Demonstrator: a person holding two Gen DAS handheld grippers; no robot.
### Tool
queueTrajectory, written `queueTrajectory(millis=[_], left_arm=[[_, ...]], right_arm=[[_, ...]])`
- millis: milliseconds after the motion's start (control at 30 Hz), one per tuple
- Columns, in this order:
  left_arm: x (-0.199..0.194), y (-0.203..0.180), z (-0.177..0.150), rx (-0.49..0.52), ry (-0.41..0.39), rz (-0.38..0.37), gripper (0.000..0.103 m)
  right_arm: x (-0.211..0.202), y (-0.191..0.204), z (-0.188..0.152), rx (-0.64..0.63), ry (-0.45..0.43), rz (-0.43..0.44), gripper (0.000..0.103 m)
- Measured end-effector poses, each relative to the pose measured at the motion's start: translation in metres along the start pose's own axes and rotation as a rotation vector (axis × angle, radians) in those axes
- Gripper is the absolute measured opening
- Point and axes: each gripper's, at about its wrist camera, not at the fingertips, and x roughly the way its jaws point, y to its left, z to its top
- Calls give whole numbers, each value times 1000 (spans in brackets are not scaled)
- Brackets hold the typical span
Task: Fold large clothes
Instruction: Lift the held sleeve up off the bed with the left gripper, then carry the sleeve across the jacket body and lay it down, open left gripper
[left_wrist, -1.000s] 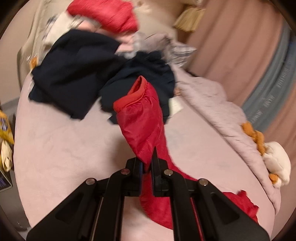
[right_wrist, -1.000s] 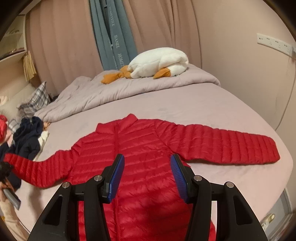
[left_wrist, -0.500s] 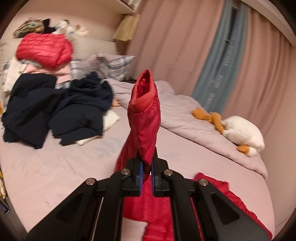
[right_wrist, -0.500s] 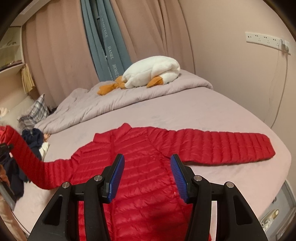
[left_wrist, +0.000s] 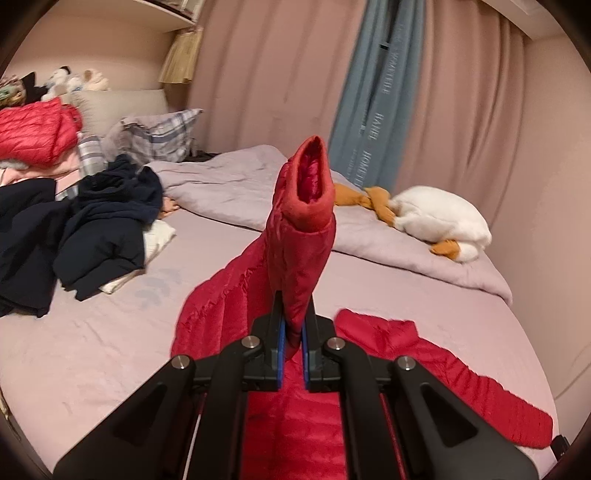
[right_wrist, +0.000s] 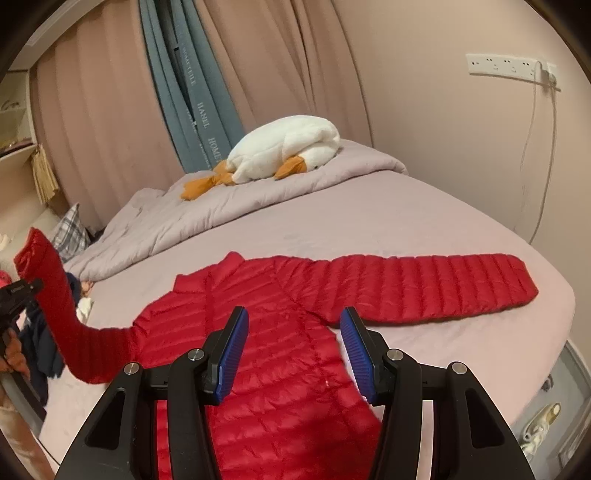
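Observation:
A red quilted jacket (right_wrist: 280, 332) lies spread flat on the bed, collar toward the far side. Its right sleeve (right_wrist: 436, 284) stretches out flat toward the bed's right edge. My left gripper (left_wrist: 292, 334) is shut on the left sleeve (left_wrist: 301, 240), which stands lifted off the bed with its open cuff pointing up. From the right wrist view that raised sleeve (right_wrist: 55, 295) arcs up at the far left, with the left gripper (right_wrist: 22, 290) pinching it near the cuff. My right gripper (right_wrist: 291, 347) hovers open above the jacket's body, nothing between its blue pads.
A rumpled grey duvet (right_wrist: 229, 210) with a white goose plush (right_wrist: 284, 147) lies along the far side. Dark clothes (left_wrist: 92, 229), a folded red jacket (left_wrist: 33, 133) and a plaid pillow (left_wrist: 159, 136) pile at the head end. Curtains hang behind; a wall stands right.
My left gripper has swung the held sleeve up and toward the jacket's body, so its view turned from the clothes pile to the curtains. The right gripper drifted slightly, still open.

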Motion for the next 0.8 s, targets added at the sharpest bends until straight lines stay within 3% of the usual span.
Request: queueTrajectory(millis=[800], left_arm=[[18,-99,-62,219,185,-206,6]], right_arm=[[4,-21,-8,14,40,-70,54]])
